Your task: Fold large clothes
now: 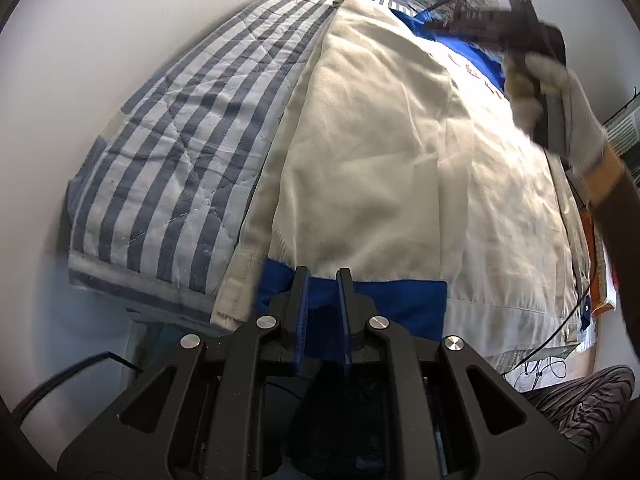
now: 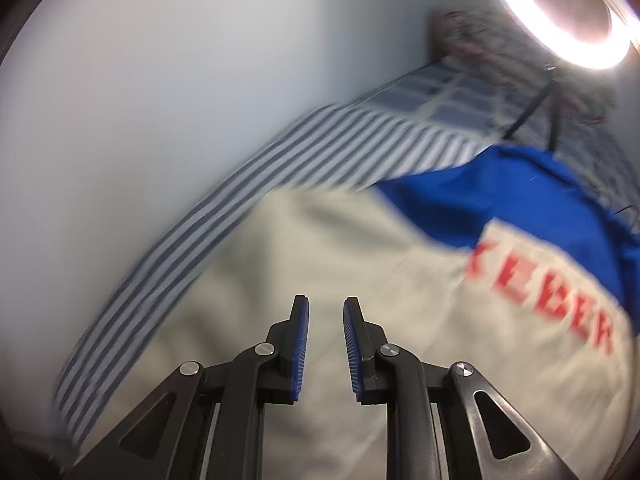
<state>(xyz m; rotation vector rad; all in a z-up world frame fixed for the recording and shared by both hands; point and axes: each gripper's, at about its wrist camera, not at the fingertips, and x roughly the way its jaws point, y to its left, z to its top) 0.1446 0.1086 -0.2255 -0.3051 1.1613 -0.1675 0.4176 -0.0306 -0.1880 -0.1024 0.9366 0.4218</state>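
Wall: pale, plain, fills the upper left of both views.

Bed: covered by a blue-and-white striped quilt, running from lower left to top centre in the left wrist view; in the right wrist view the same stripes curve from lower left toward the upper right.

Jacket: cream with blue panels, spread flat on the quilt, taking up the centre and right of the left wrist view. A blue band crosses its near edge at lower centre. In the right wrist view the cream cloth fills the lower centre, a blue panel sits at upper right, and blurred red lettering runs down the right side.

Ring light: bright, upper right corner of the right wrist view.

Right hand: in a pale glove, upper right of the left wrist view, blurred, holding the dark body of the right gripper above the jacket.

Right gripper: fingers apart, nothing between them, over the cream cloth; contact cannot be told.

Left gripper: bottom centre, fingers a little apart, at the blue band; whether they pinch cloth cannot be told.

Thin black cable: lower right, lying across the jacket's edge.
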